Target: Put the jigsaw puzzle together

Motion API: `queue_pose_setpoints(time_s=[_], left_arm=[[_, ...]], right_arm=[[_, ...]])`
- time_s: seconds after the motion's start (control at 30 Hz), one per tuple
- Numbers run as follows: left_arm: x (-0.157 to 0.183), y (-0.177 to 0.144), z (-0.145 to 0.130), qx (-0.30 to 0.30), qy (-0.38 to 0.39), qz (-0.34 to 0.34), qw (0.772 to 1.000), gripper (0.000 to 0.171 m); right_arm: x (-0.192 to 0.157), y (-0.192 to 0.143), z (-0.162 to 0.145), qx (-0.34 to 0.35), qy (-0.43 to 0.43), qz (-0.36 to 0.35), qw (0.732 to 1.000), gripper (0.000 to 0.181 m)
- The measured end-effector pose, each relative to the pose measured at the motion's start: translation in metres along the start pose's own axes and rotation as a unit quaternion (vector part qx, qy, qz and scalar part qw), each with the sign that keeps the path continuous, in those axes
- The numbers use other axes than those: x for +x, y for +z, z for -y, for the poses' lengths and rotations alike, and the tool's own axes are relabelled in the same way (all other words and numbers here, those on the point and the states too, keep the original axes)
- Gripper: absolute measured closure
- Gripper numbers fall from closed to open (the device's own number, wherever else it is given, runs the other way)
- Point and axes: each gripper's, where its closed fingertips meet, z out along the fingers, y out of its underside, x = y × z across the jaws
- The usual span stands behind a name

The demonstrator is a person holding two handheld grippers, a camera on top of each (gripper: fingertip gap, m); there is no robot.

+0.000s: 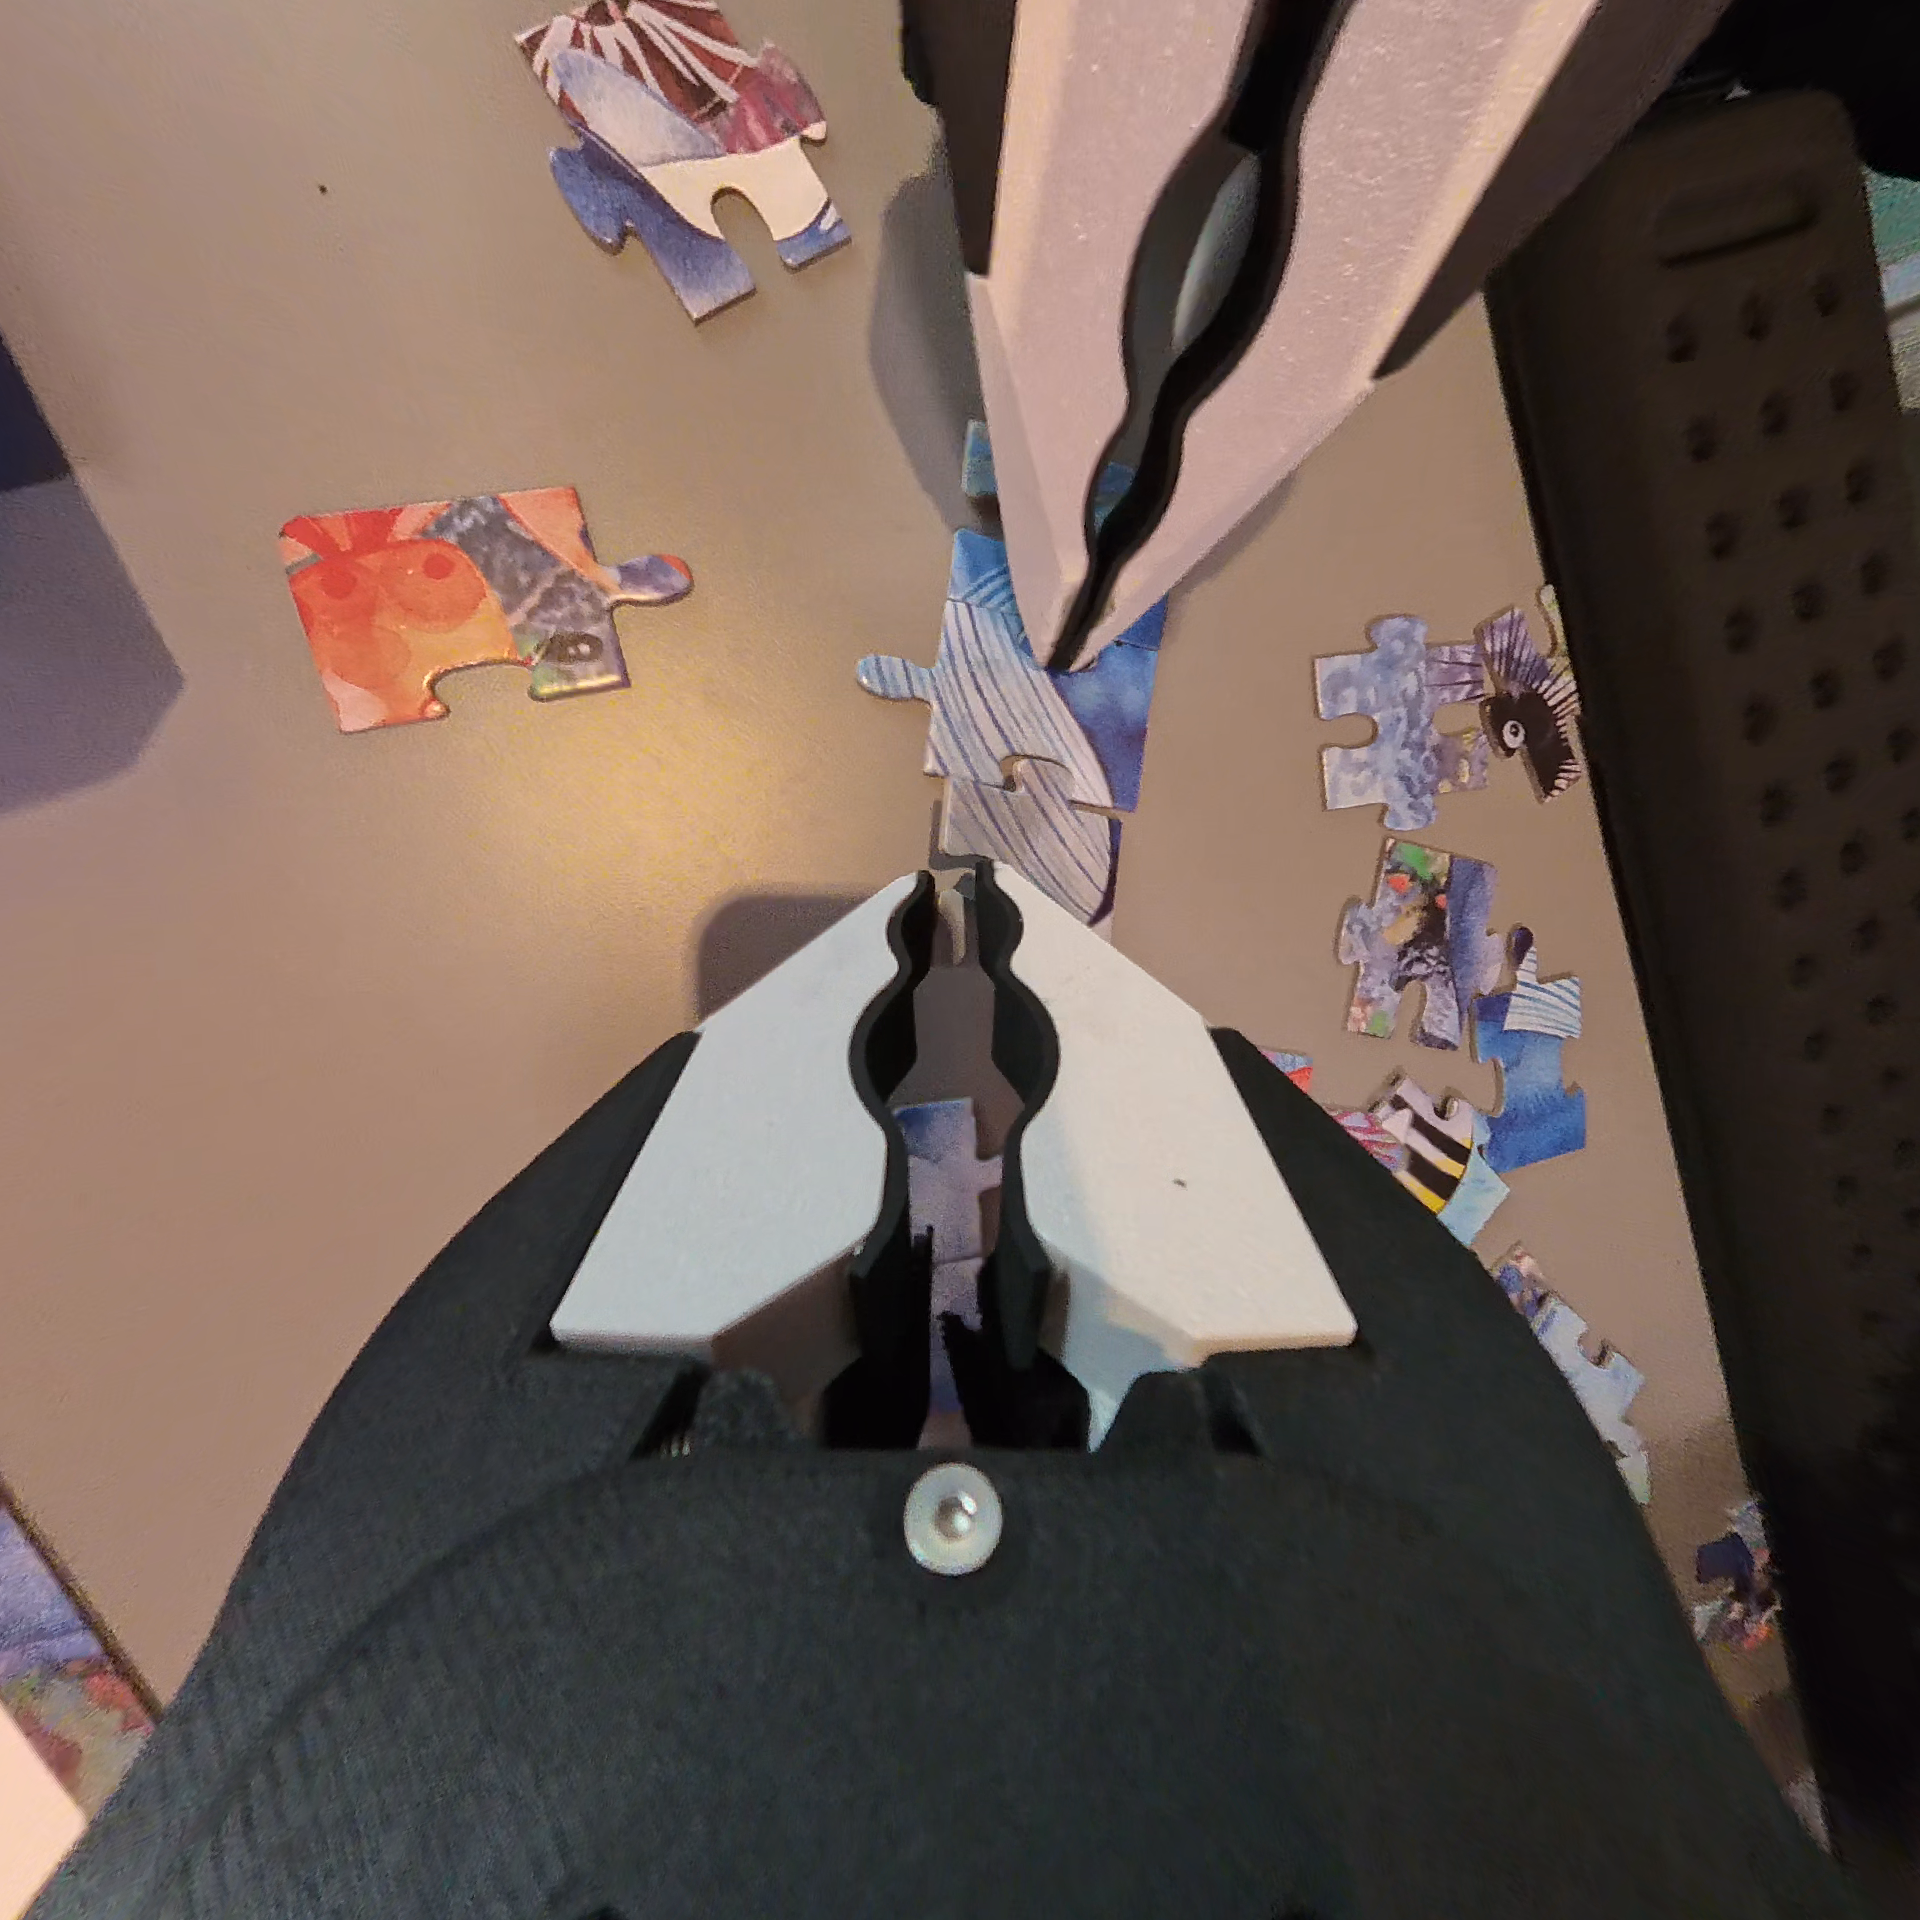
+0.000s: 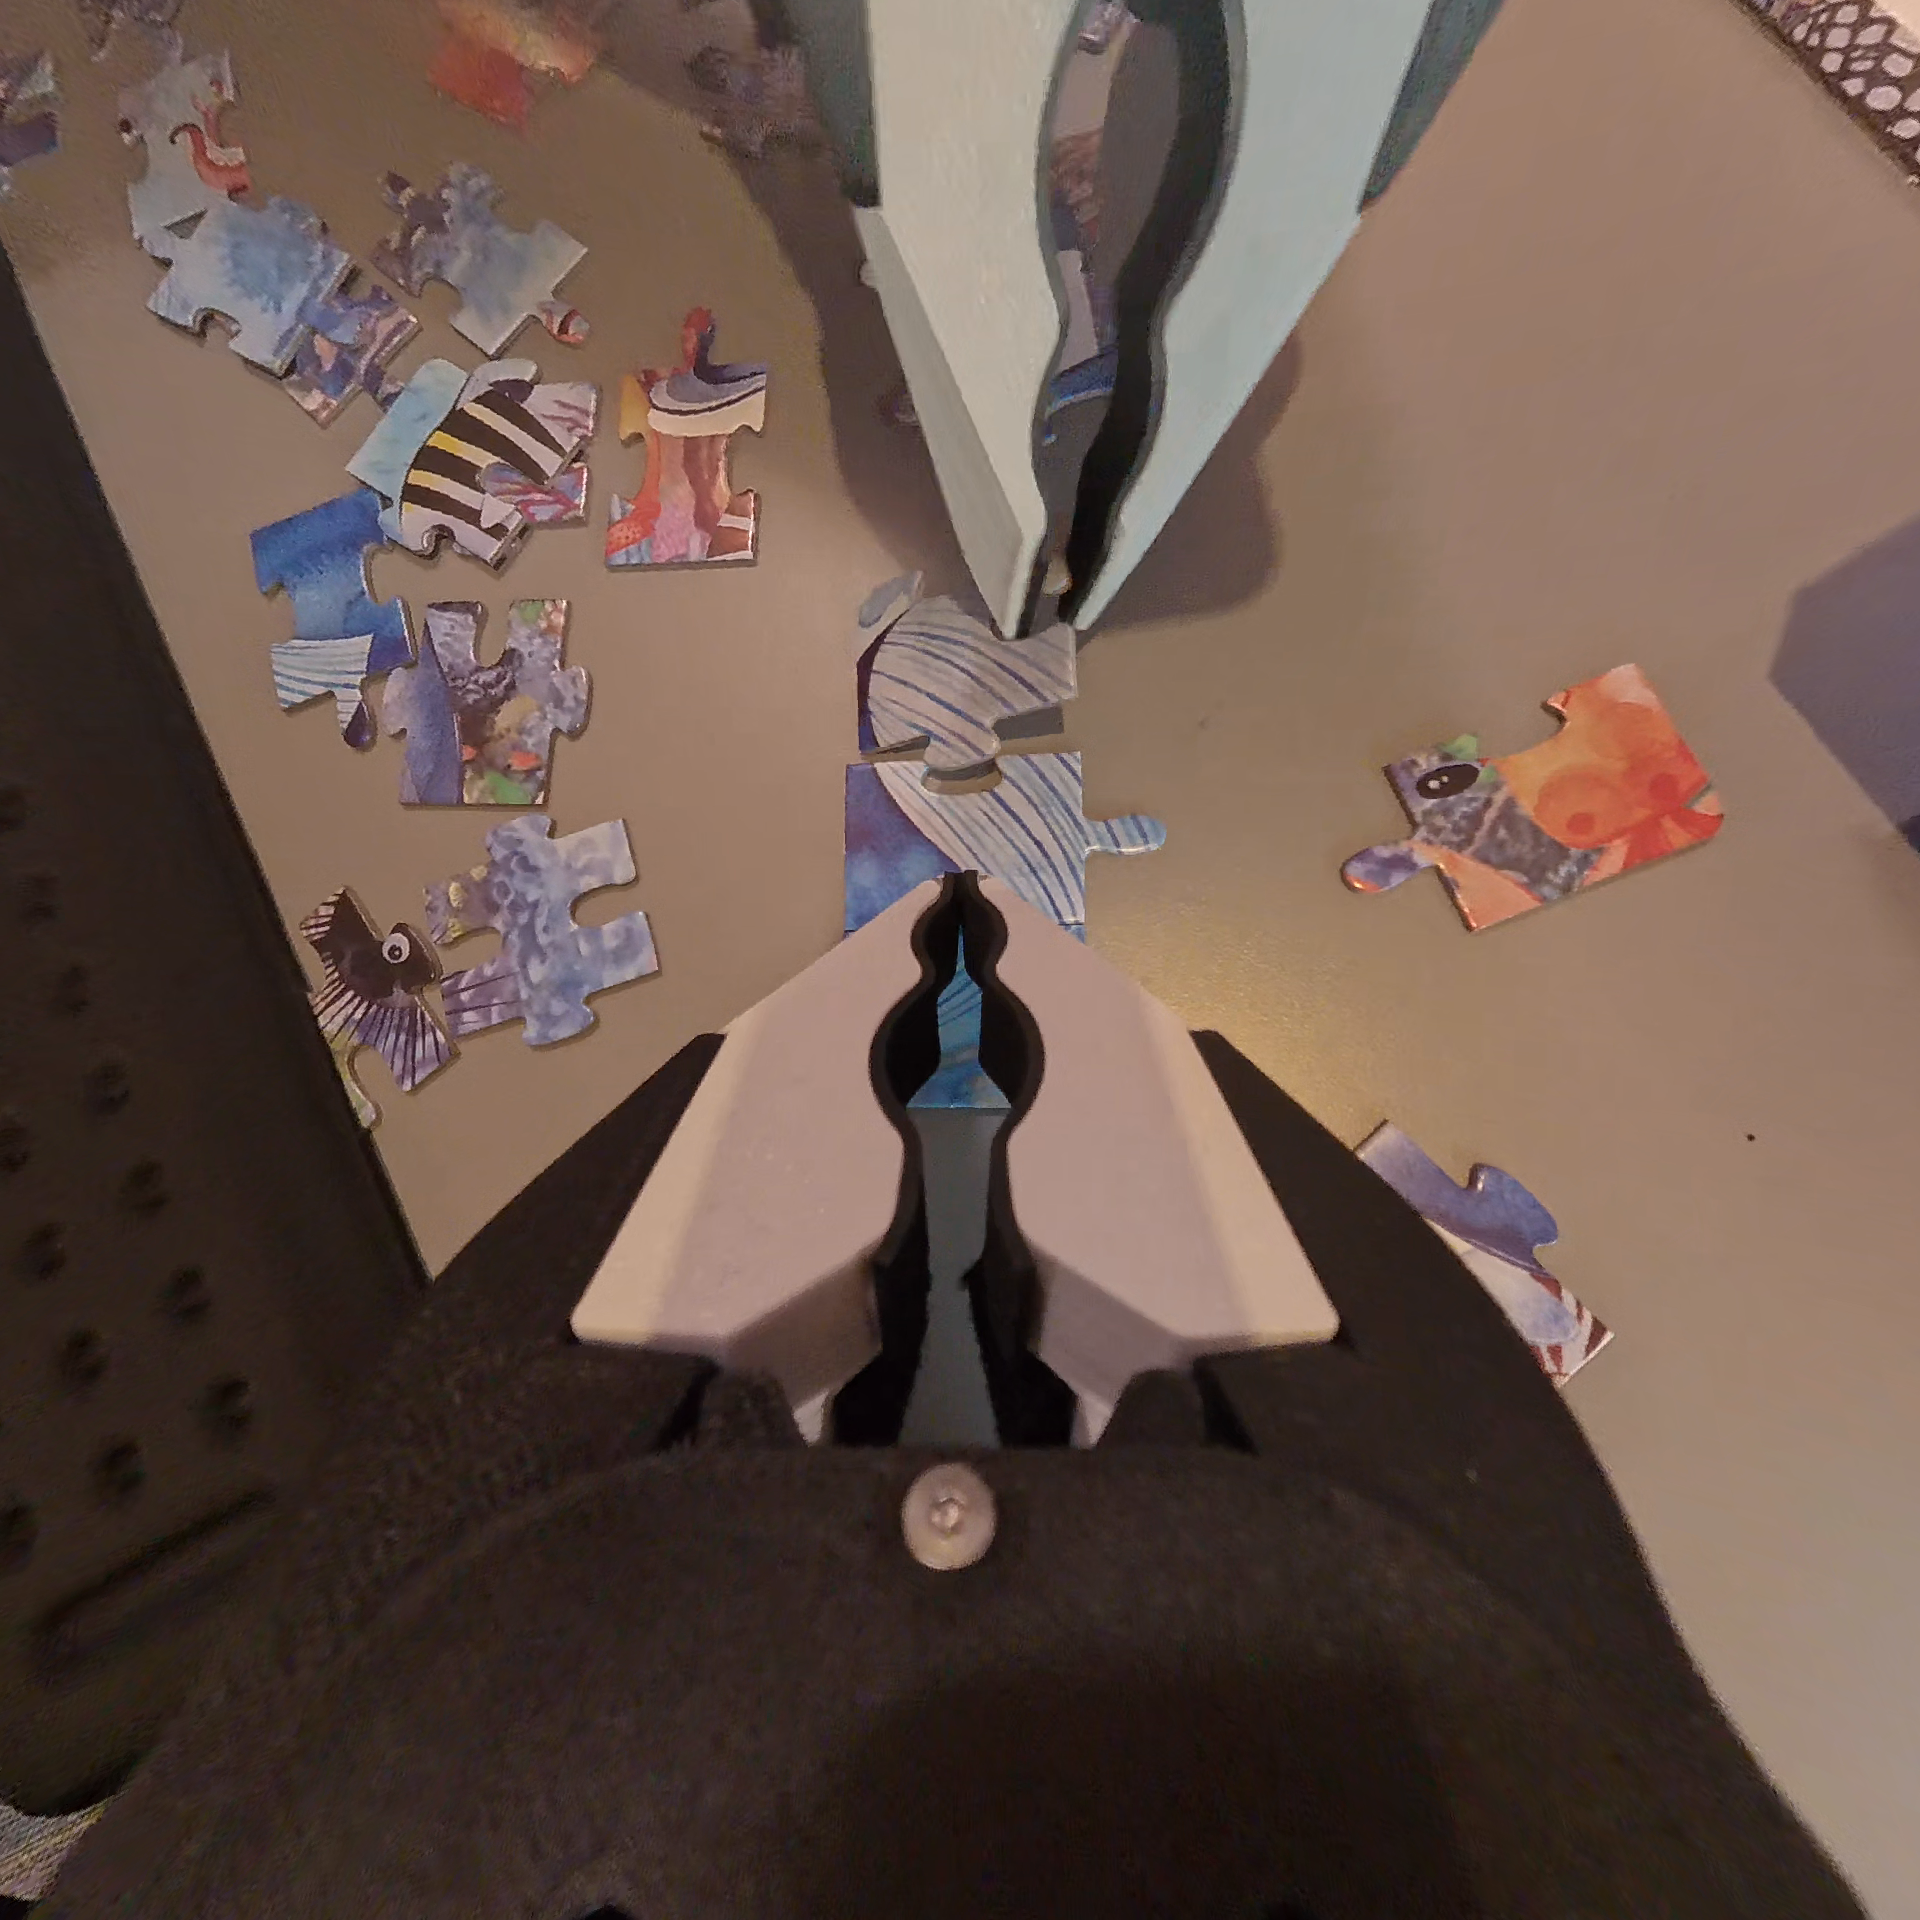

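Left wrist view: our left gripper (image 1: 951,883) pinches the near striped piece (image 1: 1039,842) on the table (image 1: 520,883). Right wrist view: our right gripper (image 2: 958,883) presses closed, seemingly gripping nothing, on the far striped piece (image 2: 977,821).

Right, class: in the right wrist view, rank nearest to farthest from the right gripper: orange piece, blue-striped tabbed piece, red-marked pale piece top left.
1. Blue-striped tabbed piece, at the right gripper tips.
2. Orange piece, off to the right.
3. Red-marked pale piece, far top left.
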Motion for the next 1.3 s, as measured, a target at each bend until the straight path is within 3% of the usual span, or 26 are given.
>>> queue_pose_setpoints(time_s=[0.13, 0.2, 0.23, 0.37, 0.6, 1.13, 1.3], left_arm=[[-0.005, 0.008, 0.002, -0.007, -0.007, 0.004, 1.000, 0.163], [-0.007, 0.007, 0.003, -0.001, -0.008, 0.016, 1.000, 0.152], [-0.014, 0.003, 0.003, 0.004, -0.005, 0.046, 0.999, 0.138], [-0.014, -0.010, -0.002, 0.022, -0.002, 0.084, 0.996, 0.132], [-0.013, 0.002, -0.001, 0.015, 0.003, 0.107, 0.994, 0.145], [-0.022, 0.006, 0.003, 0.034, 0.003, 0.160, 0.987, 0.142], [-0.023, -0.001, 0.002, 0.041, -0.005, 0.172, 0.984, 0.136]], right_arm=[[0.000, 0.000, 0.000, 0.001, -0.001, -0.002, 1.000, 0.181], [0.000, 0.000, 0.000, 0.001, -0.002, -0.003, 1.000, 0.181], [0.000, 0.000, 0.000, 0.001, -0.003, -0.004, 1.000, 0.181], [-0.001, 0.000, 0.000, -0.002, -0.006, -0.004, 1.000, 0.181], [-0.002, 0.000, 0.000, 0.001, -0.005, 0.000, 1.000, 0.181], [-0.005, 0.005, 0.029, 0.046, -0.061, -0.035, 0.996, 0.181], [-0.002, 0.017, 0.020, 0.015, -0.052, -0.040, 0.998, 0.181]])
